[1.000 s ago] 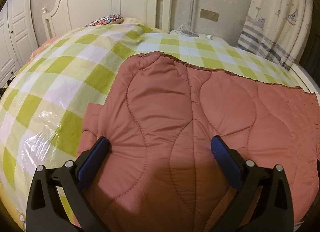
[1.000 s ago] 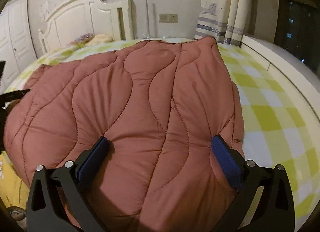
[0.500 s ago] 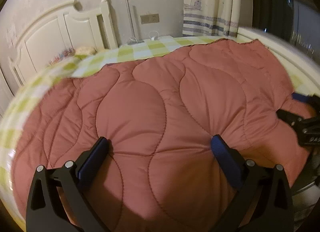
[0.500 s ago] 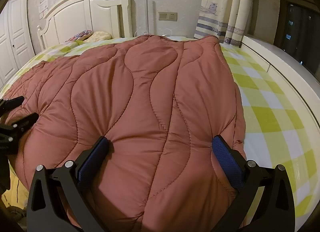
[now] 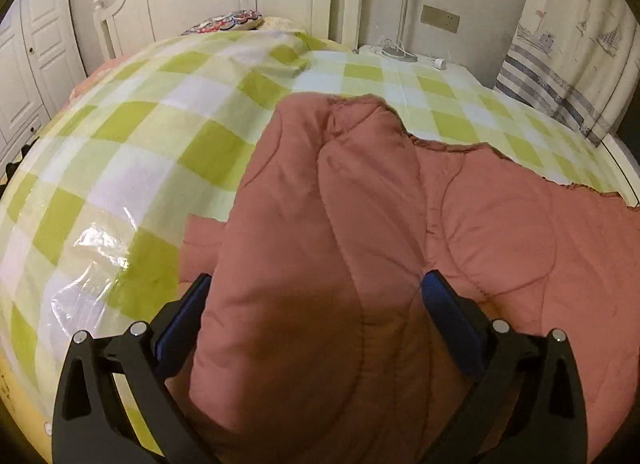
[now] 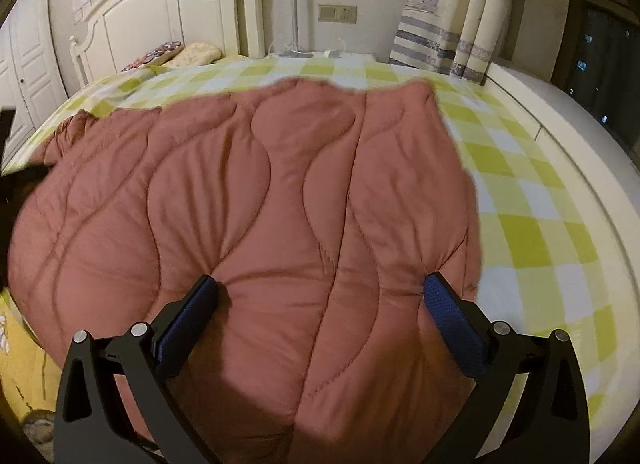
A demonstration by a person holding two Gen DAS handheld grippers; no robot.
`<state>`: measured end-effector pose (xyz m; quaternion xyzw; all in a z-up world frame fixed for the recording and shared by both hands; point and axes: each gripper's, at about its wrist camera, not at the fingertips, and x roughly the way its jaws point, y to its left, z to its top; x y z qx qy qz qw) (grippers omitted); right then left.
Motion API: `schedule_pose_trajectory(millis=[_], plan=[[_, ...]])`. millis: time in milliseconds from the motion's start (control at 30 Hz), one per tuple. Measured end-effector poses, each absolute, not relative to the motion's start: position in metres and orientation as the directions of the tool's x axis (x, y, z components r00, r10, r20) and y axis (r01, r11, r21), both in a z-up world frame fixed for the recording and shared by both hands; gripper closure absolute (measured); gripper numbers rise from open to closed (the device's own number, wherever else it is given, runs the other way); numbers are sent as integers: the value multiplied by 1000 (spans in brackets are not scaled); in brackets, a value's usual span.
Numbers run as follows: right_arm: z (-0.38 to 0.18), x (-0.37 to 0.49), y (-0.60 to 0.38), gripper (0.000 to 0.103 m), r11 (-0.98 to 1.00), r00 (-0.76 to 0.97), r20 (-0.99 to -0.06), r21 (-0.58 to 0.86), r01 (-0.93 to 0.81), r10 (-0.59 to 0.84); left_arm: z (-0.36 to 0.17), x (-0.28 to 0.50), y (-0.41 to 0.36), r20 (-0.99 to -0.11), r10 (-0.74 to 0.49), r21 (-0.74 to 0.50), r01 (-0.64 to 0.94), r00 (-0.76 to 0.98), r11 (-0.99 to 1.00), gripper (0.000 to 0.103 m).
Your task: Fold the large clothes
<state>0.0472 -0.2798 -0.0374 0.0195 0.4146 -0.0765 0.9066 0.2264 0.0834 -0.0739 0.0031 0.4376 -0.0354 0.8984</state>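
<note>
Both the left gripper [image 5: 316,304] and right gripper [image 6: 320,300], jaws wide, straddle bunched near folds of the red quilt [image 6: 260,192], seemingly positioned for folding it across the checked bed [image 6: 528,200].

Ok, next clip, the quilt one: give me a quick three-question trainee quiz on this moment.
1. True or false: the padded red-brown quilted quilt lies on a green-and-white checked bedsheet.
2. In the left wrist view, what sits between the blue pads of the left gripper?
A. bare sheet
B. a raised hump of the quilt
C. a pillow
3. Fill in: behind the bed stands a cream-white wooden ____.

Key
1. True.
2. B. The fabric bulges up between the fingers, which stand wide apart.
3. Headboard. In the right wrist view, the right gripper likewise straddles quilt fabric with wide-set fingers.
</note>
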Motion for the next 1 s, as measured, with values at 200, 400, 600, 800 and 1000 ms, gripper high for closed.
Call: schedule_pose_trajectory(millis=[200,400,600,800,1000], plan=[[16,89,-260,5,991,725,-680,-20,132,-110,-73,223,75,-776,-35,7,64,630,998,2],[2,178,-232,5,992,664,-738,-109,61,-121,-75,222,80,-773,-48,-8,65,633,998,2],[-52,201,-272,5,990,559,-825,-3,141,-82,-75,222,85,-768,-68,-30,71,636,997,2],[-26,172,-300,5,959,682,-719,80,273,-134,-75,224,86,-769,-78,-41,72,634,997,2],[-53,192,-332,4,929,529,-837,71,362,-142,-75,224,85,-769,-76,-37,73,635,997,2]])
